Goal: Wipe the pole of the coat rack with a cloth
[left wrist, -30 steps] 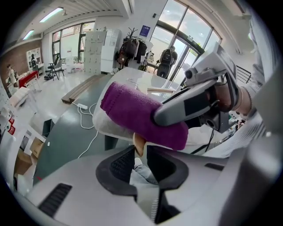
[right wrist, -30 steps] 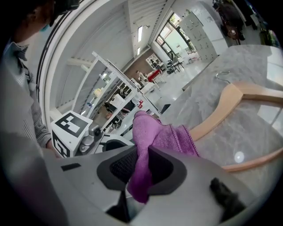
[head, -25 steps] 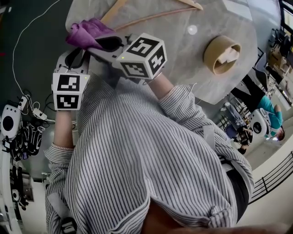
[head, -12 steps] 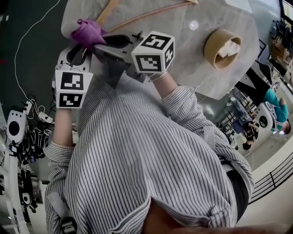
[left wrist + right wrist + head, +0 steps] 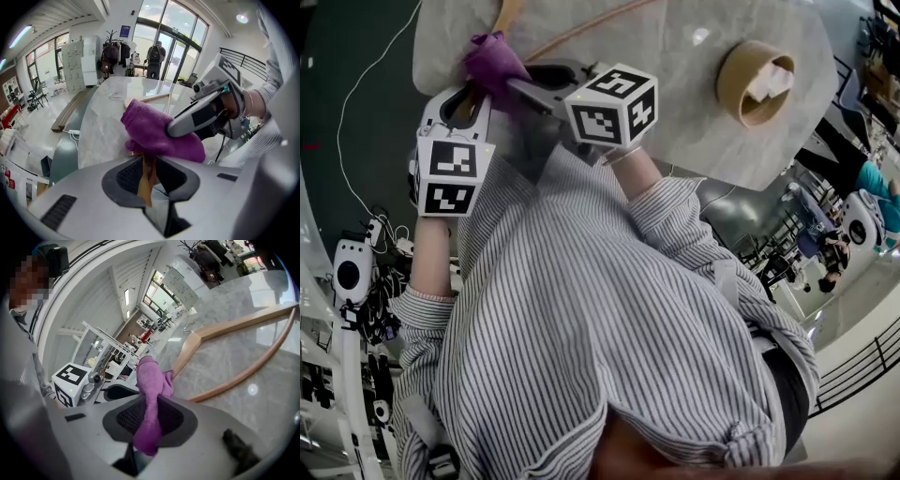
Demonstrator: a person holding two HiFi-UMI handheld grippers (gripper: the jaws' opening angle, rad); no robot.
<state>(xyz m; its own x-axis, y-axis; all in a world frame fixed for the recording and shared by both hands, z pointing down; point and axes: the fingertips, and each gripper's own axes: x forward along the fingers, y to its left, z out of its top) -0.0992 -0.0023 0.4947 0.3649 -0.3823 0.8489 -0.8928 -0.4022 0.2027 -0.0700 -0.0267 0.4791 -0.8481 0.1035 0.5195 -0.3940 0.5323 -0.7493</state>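
Purple cloth (image 5: pixel 492 61) sits bunched over the wooden pole (image 5: pixel 503 16) of the coat rack, at about 11 o'clock in the head view. The right gripper (image 5: pixel 517 84) has its jaws closed on this cloth; in the right gripper view the fabric (image 5: pixel 152 380) runs up from between the jaws and folds over the pale pole (image 5: pixel 187 352), which slants away toward 1 o'clock. The left gripper (image 5: pixel 472 94) clamps the pole itself: in its own view a sliver of wood (image 5: pixel 146 180) stands pinched between narrow jaws, with the cloth (image 5: pixel 159 133) just beyond at 12 o'clock and the right gripper (image 5: pixel 176 129) reaching in from 3 o'clock. The rack lies flat on a grey marble table (image 5: pixel 675 103). A cardboard ring (image 5: pixel 727 103) rests on the table at 1 o'clock, well apart from the cloth
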